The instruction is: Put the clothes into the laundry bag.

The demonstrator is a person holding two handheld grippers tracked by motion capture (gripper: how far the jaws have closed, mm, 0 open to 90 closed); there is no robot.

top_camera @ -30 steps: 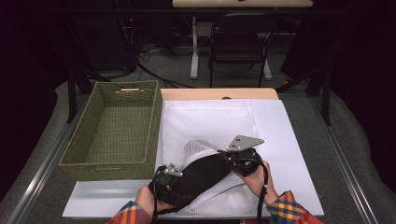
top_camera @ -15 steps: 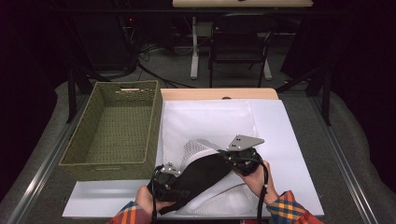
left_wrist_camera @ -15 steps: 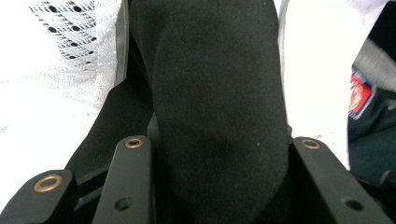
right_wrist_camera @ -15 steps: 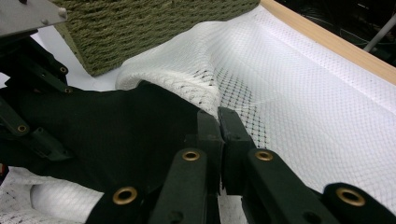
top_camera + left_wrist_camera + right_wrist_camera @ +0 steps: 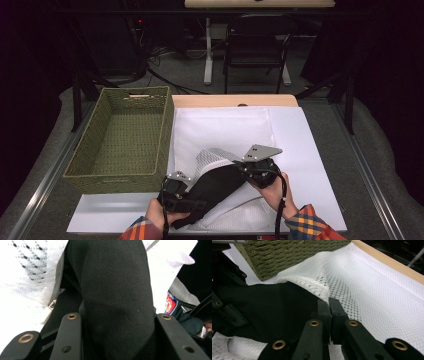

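Left tool [image 5: 182, 197] sits at the near-left of the white tabletop [image 5: 320, 165], just in front of the woven basket [image 5: 125, 135], and its jaws have just been closing onto the black garment [image 5: 220, 182]. In the left gripper view the bunched black cloth [image 5: 115, 297] fills the gap between the two jaws and bulges up out of it, so I judge it clamped on the garment's near-left end.

From there the garment runs as a dark band up and to the right, lying partly inside the mouth of the white mesh bag [image 5: 225, 130], which is spread flat across the middle of the tabletop with its opening turned toward the person. That long axis, near-left to far-right, is what the coming move turns on: the bag's closed end lies beyond the garment, away from the person, so the cloth probably has to travel along its own length to go deeper in.

Right tool [image 5: 261, 167] sits at the far-right end of the band, the nearer of the two to the bag's mouth. In the right gripper view its jaws [image 5: 329, 308] are pressed together on the bag's raised mesh rim [image 5: 312, 285], with the black cloth touching just to their left, so it likely holds the mouth up.
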